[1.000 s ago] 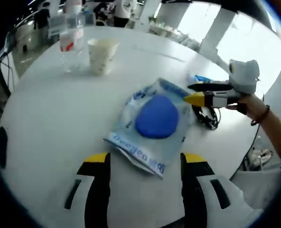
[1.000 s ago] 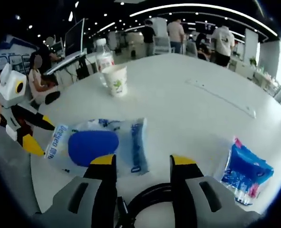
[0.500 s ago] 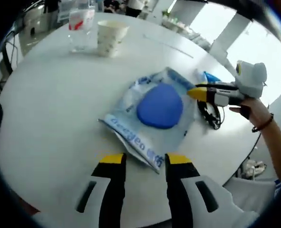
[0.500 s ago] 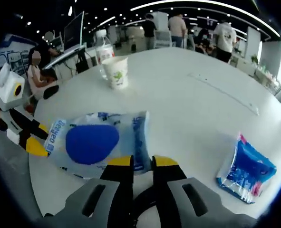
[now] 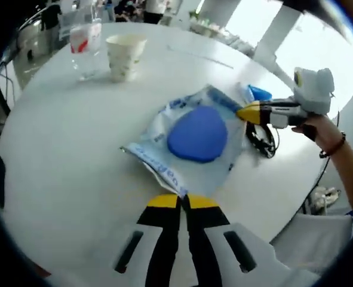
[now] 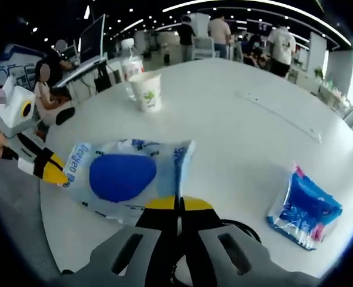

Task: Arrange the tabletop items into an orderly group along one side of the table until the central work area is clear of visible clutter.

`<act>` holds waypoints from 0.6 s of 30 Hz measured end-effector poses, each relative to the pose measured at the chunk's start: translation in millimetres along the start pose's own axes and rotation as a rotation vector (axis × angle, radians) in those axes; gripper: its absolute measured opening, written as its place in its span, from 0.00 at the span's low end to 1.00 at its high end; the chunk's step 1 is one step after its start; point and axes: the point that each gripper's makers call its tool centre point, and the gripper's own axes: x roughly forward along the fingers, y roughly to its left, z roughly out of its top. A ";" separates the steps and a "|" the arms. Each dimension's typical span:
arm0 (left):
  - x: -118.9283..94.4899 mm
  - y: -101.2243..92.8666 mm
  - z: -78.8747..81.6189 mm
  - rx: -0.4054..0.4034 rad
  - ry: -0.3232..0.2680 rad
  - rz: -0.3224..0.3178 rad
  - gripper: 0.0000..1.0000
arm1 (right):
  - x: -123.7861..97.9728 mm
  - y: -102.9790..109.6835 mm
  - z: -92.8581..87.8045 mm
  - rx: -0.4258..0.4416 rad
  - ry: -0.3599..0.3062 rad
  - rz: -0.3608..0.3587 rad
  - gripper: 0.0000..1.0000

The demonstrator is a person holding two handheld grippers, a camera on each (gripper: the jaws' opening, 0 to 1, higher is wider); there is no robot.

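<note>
A clear plastic bag (image 5: 194, 143) printed in blue, with a round blue item inside, lies near the middle of the white round table (image 5: 63, 137). My left gripper (image 5: 183, 201) is shut on the bag's near edge. My right gripper (image 5: 243, 112) comes in from the right, shut on the opposite edge. In the right gripper view the bag (image 6: 125, 179) stretches between my right gripper (image 6: 177, 204) and my left gripper (image 6: 55, 175), each pinching one side. A blue tissue packet (image 6: 304, 209) lies to the right.
A paper cup (image 5: 123, 55) and a water bottle (image 5: 85, 51) stand together at the table's far side. A black cable (image 5: 260, 140) coils beneath the right gripper, by the table edge. People and desks fill the room behind.
Both grippers have gone from open to shut, each closing on an edge of the plastic bag. The bag has shifted slightly between them.
</note>
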 end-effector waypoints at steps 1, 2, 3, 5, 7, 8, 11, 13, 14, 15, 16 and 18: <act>-1.6 0.7 2.2 0.018 -0.004 0.002 0.01 | -3.1 0.4 1.4 0.008 -0.008 0.003 0.01; -2.8 1.0 4.1 0.030 -0.007 0.002 0.00 | -7.7 0.4 3.0 0.019 -0.017 0.005 0.01; -4.0 1.4 6.3 0.033 -0.010 0.002 0.00 | -10.8 0.8 4.5 0.027 -0.025 0.007 0.01; -5.0 1.7 9.8 0.045 -0.014 -0.002 0.00 | -18.4 1.4 7.2 0.039 -0.034 0.004 0.01; -5.6 1.1 14.1 0.063 -0.015 -0.010 0.00 | -25.5 1.3 9.9 0.046 -0.045 -0.001 0.01; -5.8 1.0 15.8 0.065 -0.016 -0.010 0.00 | -27.0 1.7 10.2 0.048 -0.047 -0.002 0.01; -4.8 3.0 24.6 0.081 -0.021 -0.007 0.00 | -36.8 2.1 14.3 0.060 -0.064 -0.007 0.01; -3.7 3.1 30.4 0.093 -0.020 -0.008 0.00 | -41.9 2.0 16.2 0.063 -0.069 -0.013 0.01; -3.2 3.0 33.4 0.098 -0.023 -0.009 0.00 | -43.9 1.5 17.1 0.061 -0.073 -0.018 0.01; -3.0 2.9 36.3 0.105 -0.025 -0.010 0.00 | -45.5 0.5 17.7 0.061 -0.075 -0.022 0.01; -2.7 2.9 41.6 0.106 -0.033 -0.010 0.00 | -47.8 -1.5 18.5 0.067 -0.079 -0.027 0.01; -0.8 3.2 50.9 0.119 -0.041 -0.016 0.00 | -50.7 -5.3 19.6 0.080 -0.085 -0.038 0.01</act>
